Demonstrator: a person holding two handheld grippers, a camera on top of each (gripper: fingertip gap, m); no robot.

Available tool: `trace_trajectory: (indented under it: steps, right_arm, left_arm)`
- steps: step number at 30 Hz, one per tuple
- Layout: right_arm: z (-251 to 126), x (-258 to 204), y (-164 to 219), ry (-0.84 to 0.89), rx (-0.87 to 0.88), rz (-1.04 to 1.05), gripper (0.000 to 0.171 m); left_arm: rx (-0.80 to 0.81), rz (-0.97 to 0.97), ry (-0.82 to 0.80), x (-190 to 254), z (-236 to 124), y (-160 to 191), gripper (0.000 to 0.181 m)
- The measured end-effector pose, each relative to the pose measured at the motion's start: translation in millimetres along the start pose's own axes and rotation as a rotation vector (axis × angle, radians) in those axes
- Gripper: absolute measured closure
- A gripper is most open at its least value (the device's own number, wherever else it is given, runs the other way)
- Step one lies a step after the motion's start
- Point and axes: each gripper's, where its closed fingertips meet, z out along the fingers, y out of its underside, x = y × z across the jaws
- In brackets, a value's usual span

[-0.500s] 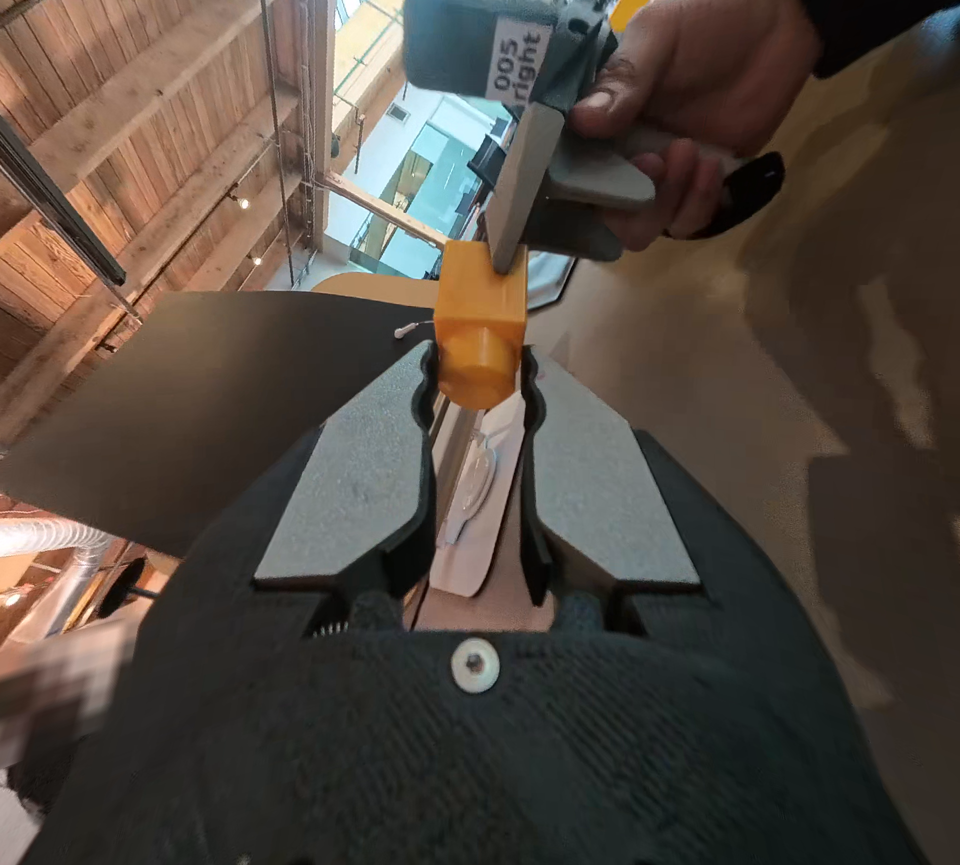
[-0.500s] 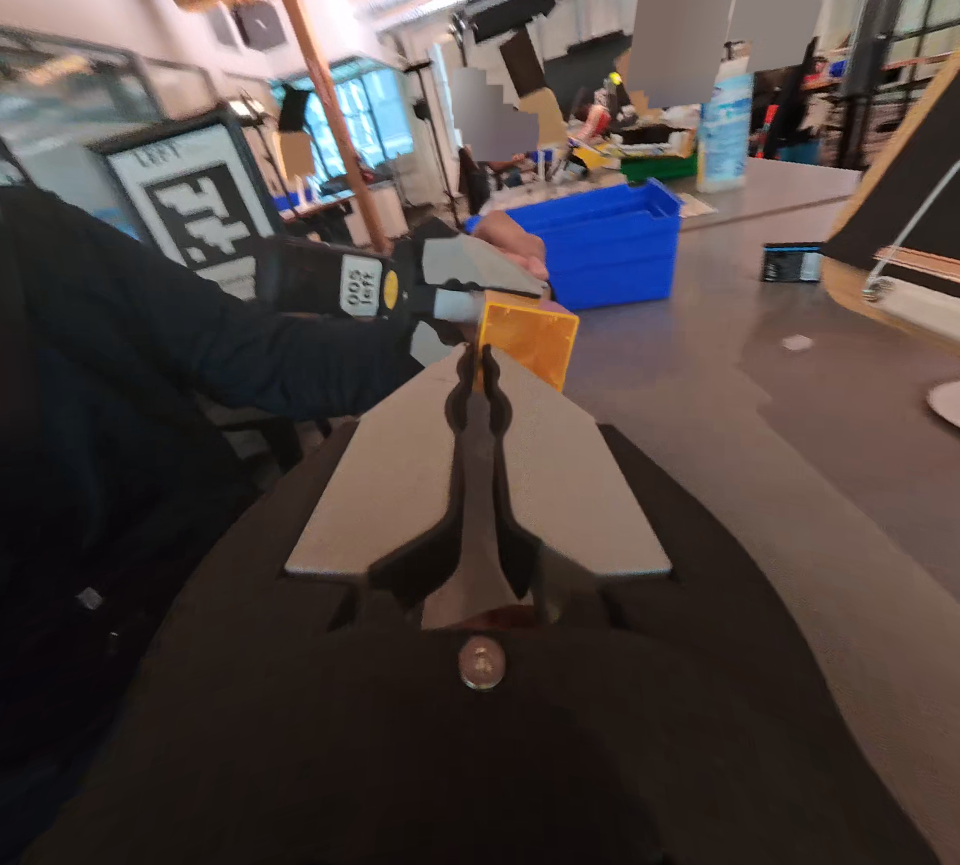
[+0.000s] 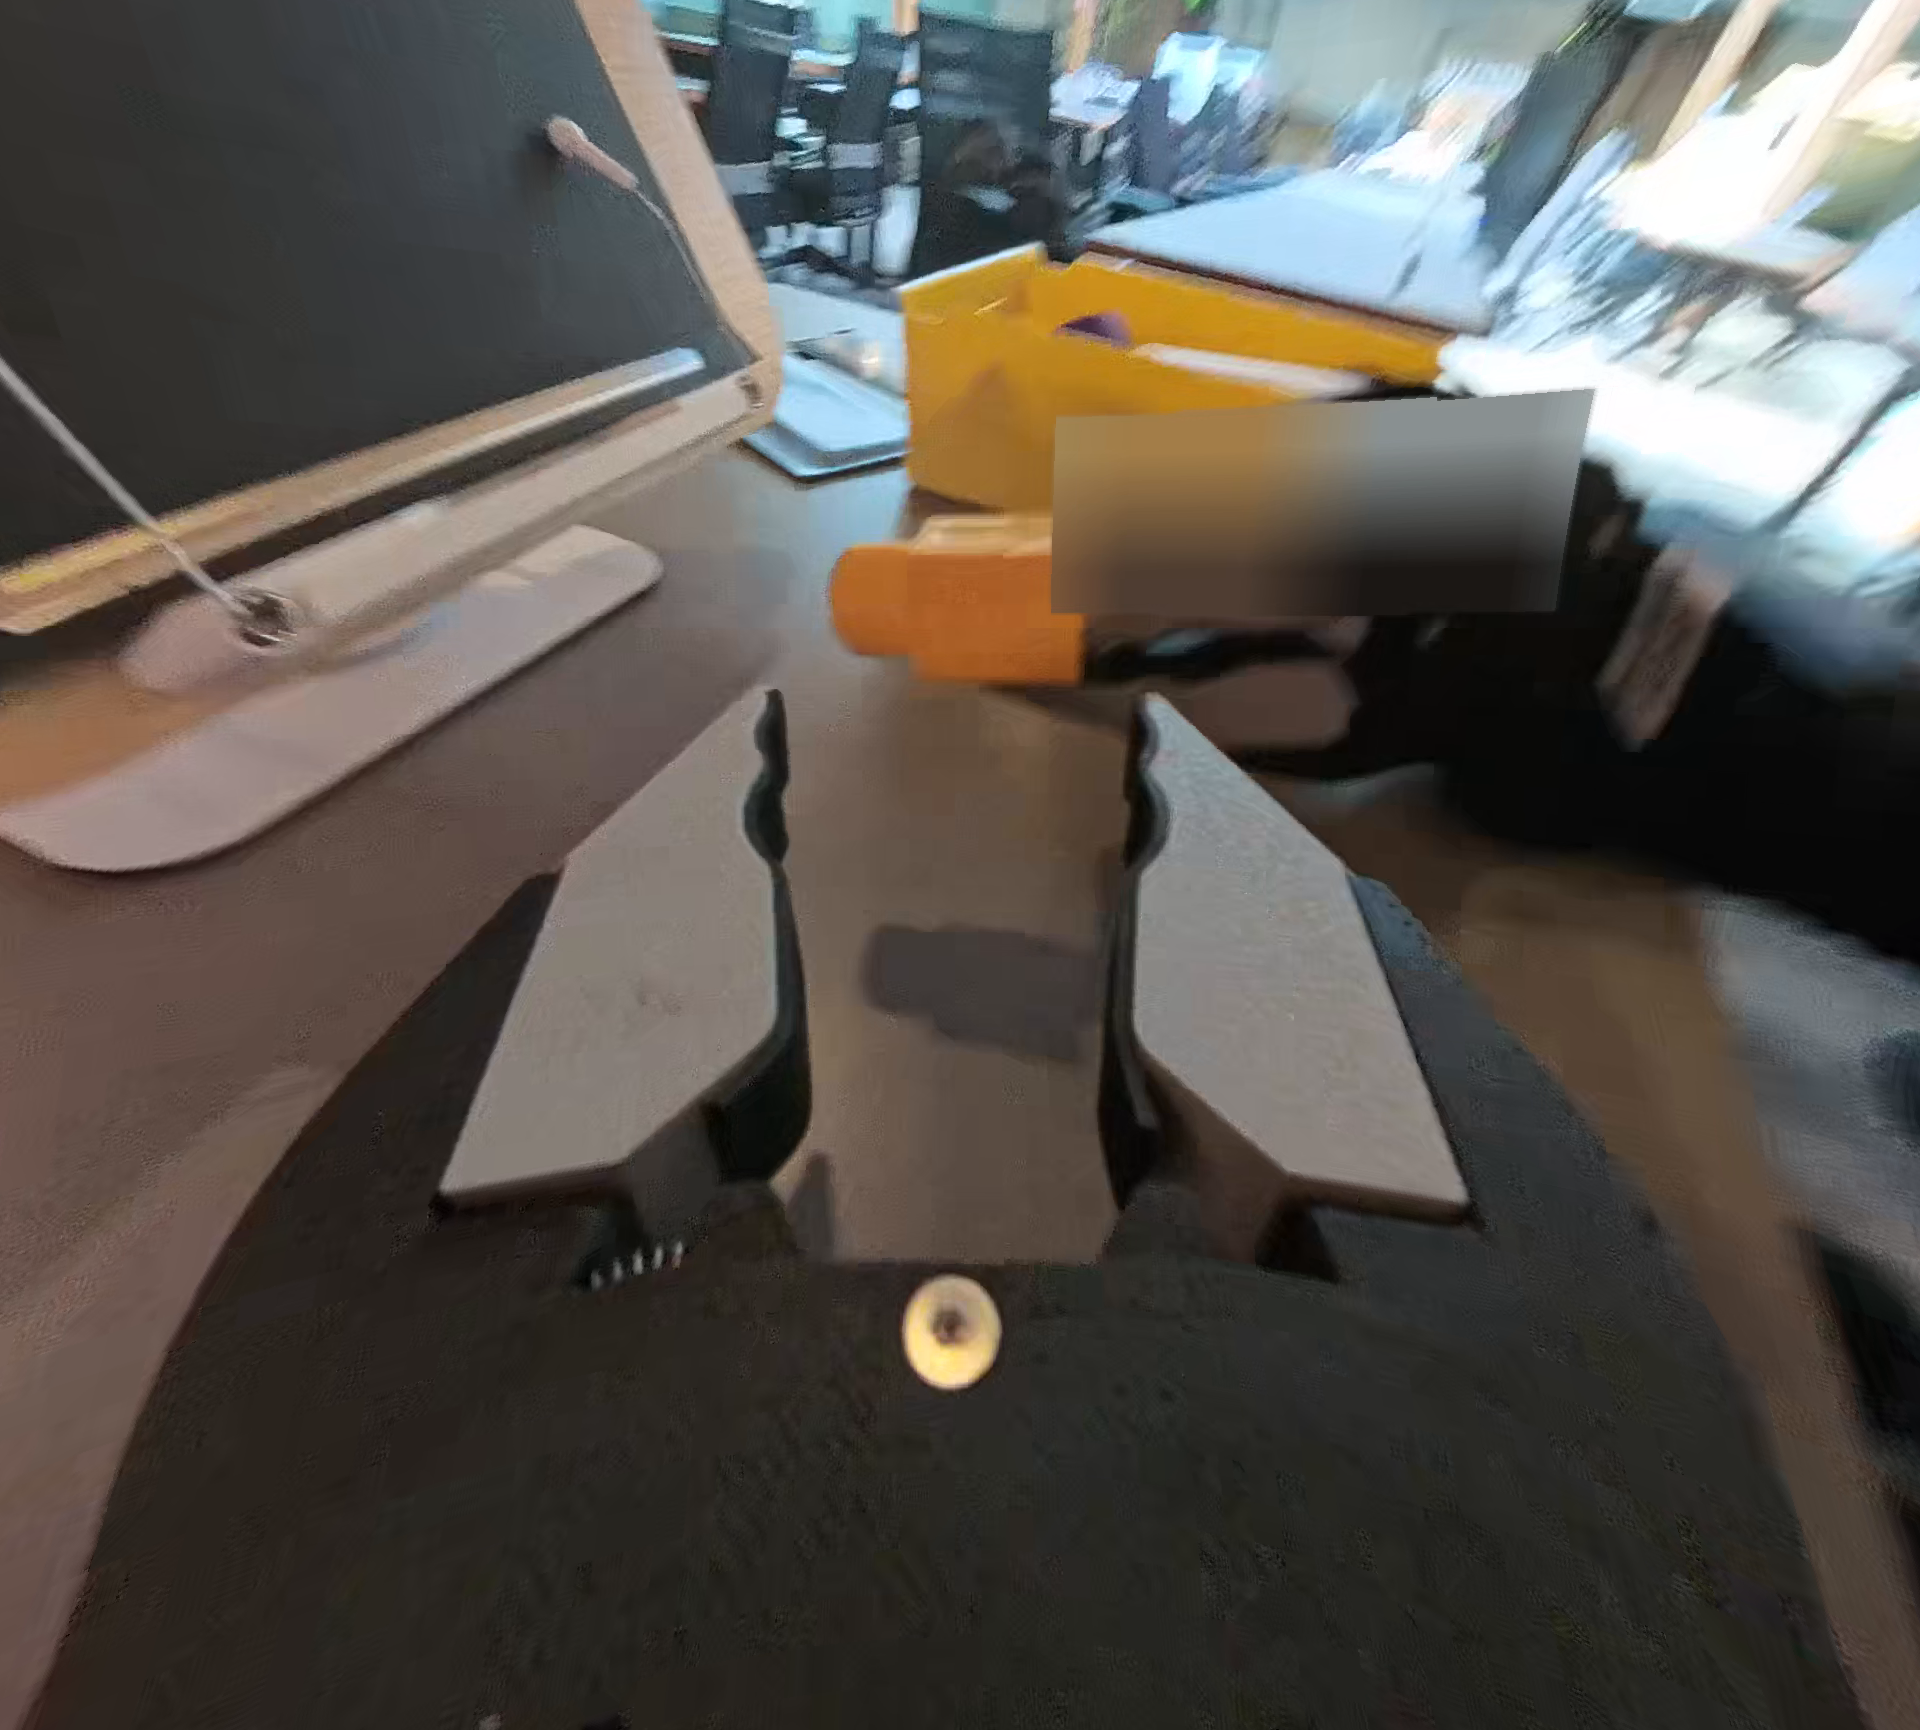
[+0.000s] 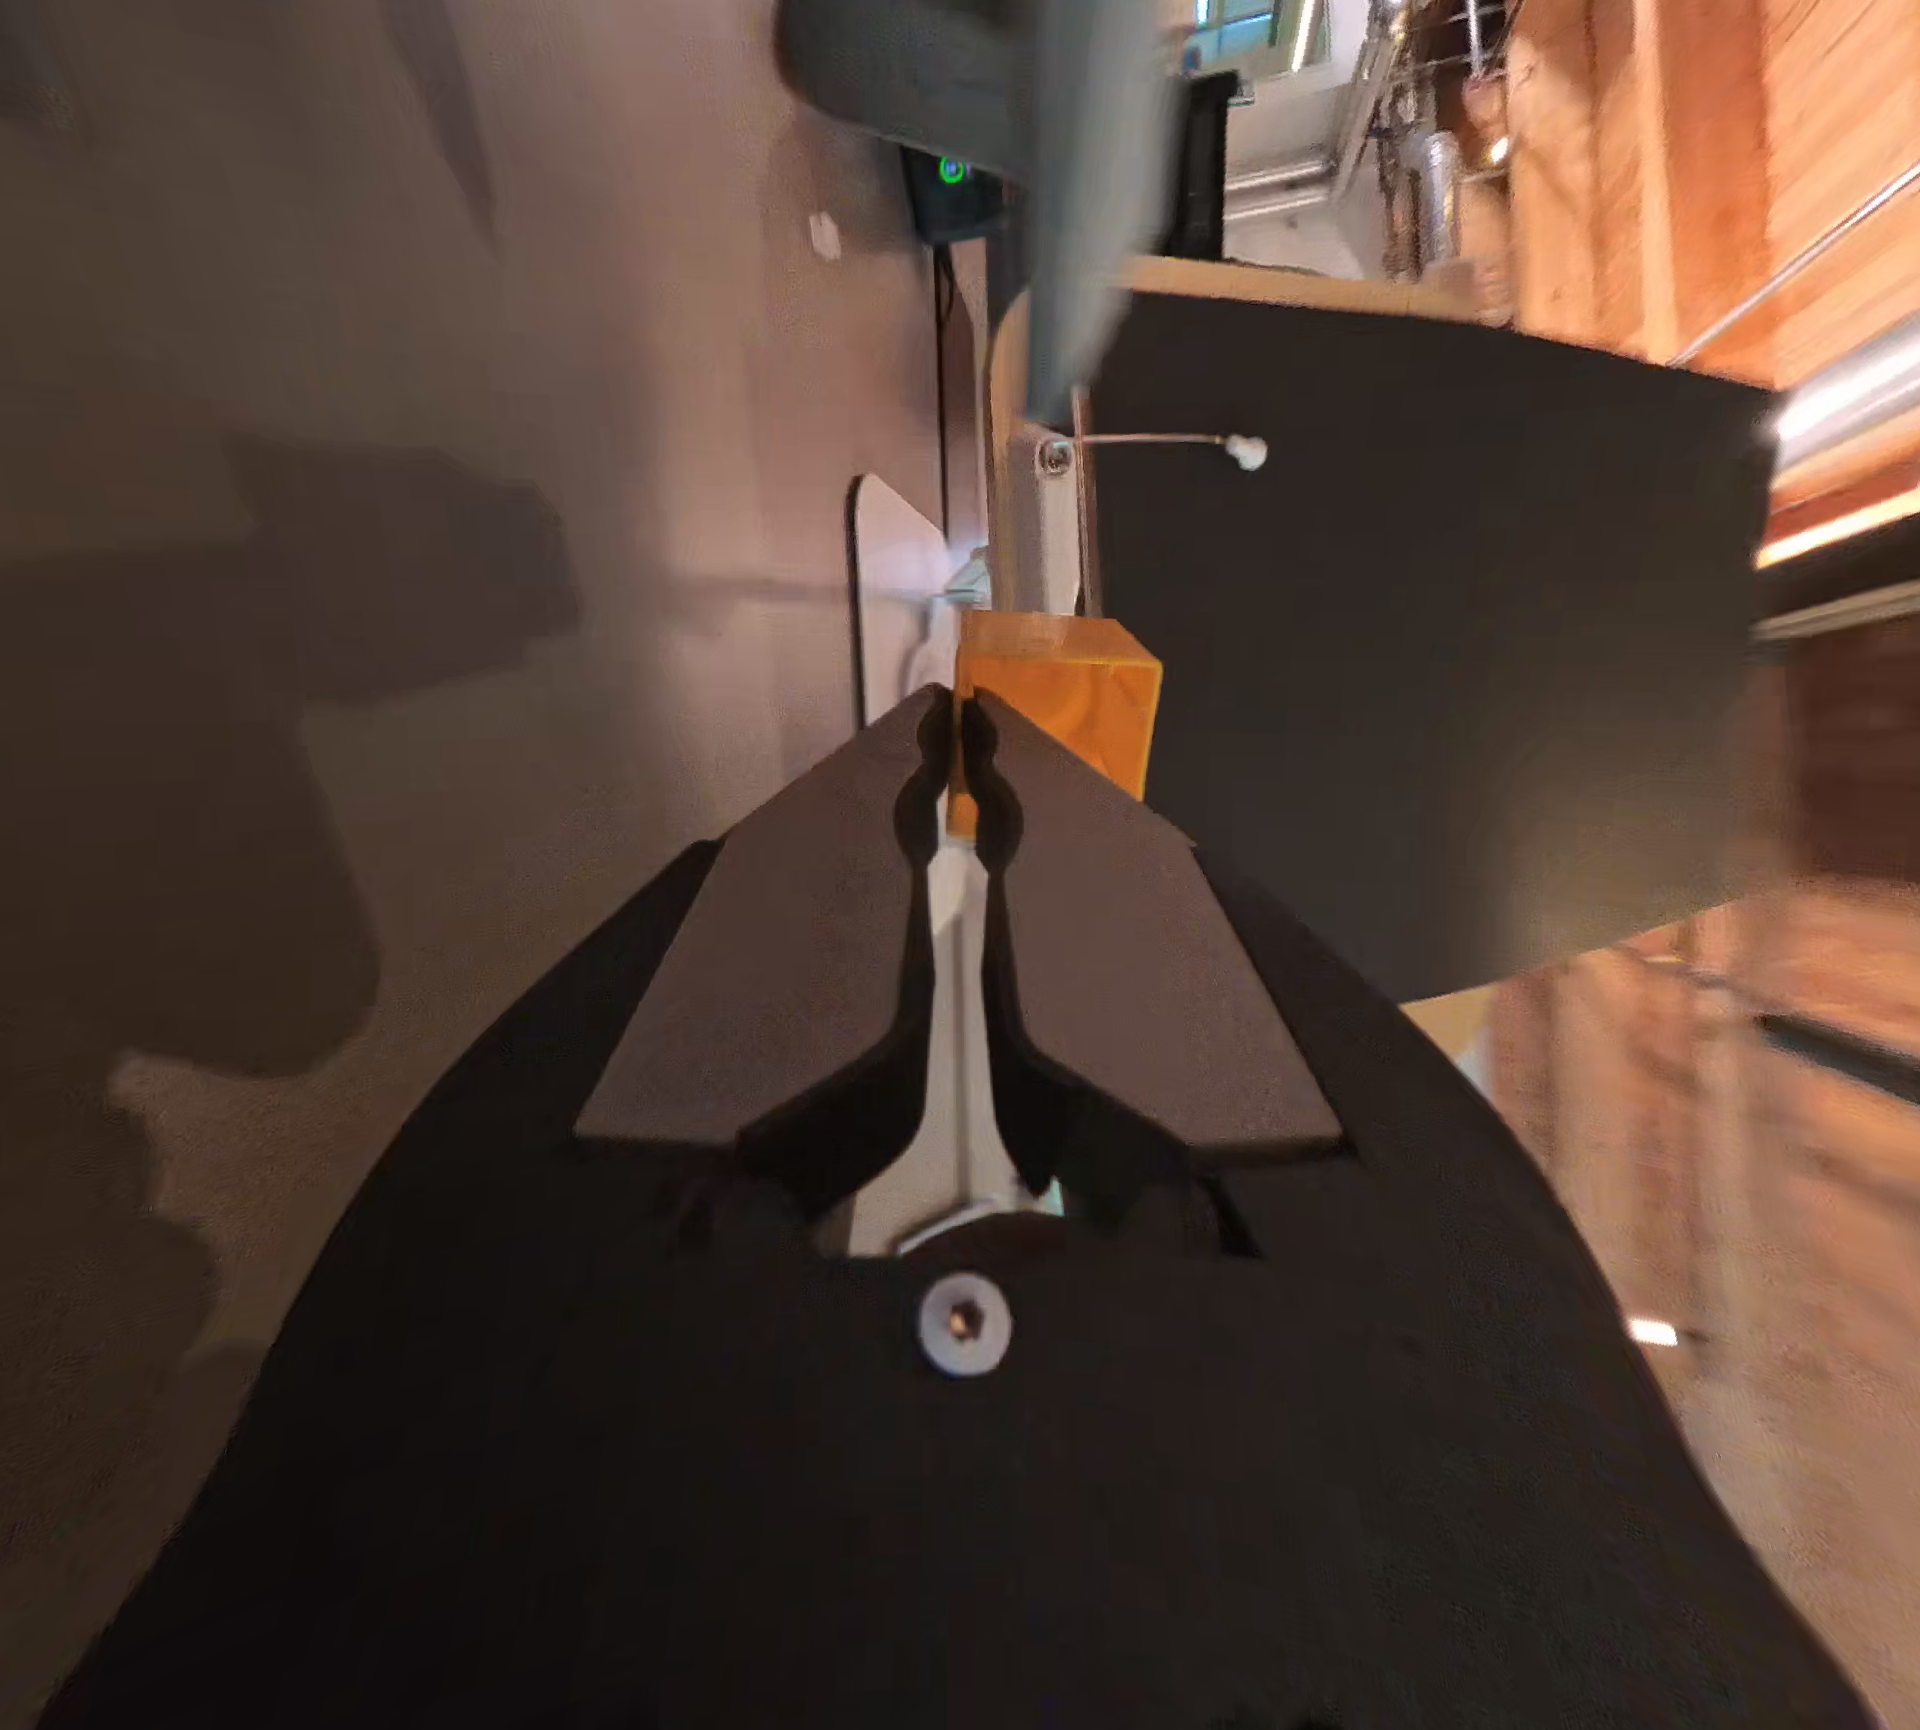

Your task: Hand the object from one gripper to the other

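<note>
The orange block (image 3: 956,610) hangs just above the brown table (image 3: 312,1005), a little ahead of my left gripper (image 3: 956,724). That gripper is open and empty, its jaws wide apart. The block is held from the right by the other gripper, mostly hidden under a blurred patch. In the right wrist view my right gripper (image 4: 961,704) is shut on a thin edge of the orange block (image 4: 1081,704). A blurred grey finger (image 4: 1081,174) of the left gripper shows at the top, apart from the block.
A black board (image 3: 312,174) on a white stand base (image 3: 395,693) stands at the left; it also shows in the right wrist view (image 4: 1403,641). A yellow bin (image 3: 1143,330) sits behind the block. A small black device (image 4: 951,194) with a green light lies on the table.
My left gripper has opened, let go of the orange block and drawn back. The right gripper still holds the block. Both views have swung round.
</note>
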Motion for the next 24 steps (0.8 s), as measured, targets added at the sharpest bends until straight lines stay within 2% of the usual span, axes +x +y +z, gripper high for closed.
trace_trajectory:
  steps: [4, 8, 15, 19, 22, 23, 24]
  right_arm:
    - [5.2, 1.0, -21.3, 0.145, -0.050, -0.288, 0.171]
    - [4.8, 5.5, -34.2, 0.234, -0.062, -0.389, 0.171]
    - [2.5, 7.5, -49.9, 0.307, -0.027, -0.456, 0.171]
    - [6.5, 2.2, -49.8, 0.299, -0.010, -0.427, 0.169]
    - [7.6, -14.4, -48.8, 0.181, 0.041, -0.276, 0.142]
    - [5.8, -18.7, -49.3, 0.136, 0.061, -0.221, 0.143]
    - [4.4, -29.7, -48.5, 0.037, 0.090, -0.145, 0.159]
  left_arm:
    - [0.023, -0.168, 0.048, 2.3, 3.2, -1.5, 0.111]
    - [-0.001, -0.338, 0.148, 10.6, 6.1, 4.9, 0.106]
    - [0.070, -0.563, 0.306, 22.6, 6.1, -3.3, 0.132]
    - [0.055, -0.511, 0.266, 16.9, 5.1, 0.0, 0.137]
    - [0.080, -0.374, 0.163, 2.2, -1.1, -6.1, 0.139]
    - [0.109, -0.346, 0.123, -5.8, -5.8, -11.5, 0.140]
    - [0.148, -0.301, 0.075, -14.6, -12.3, -19.0, 0.140]
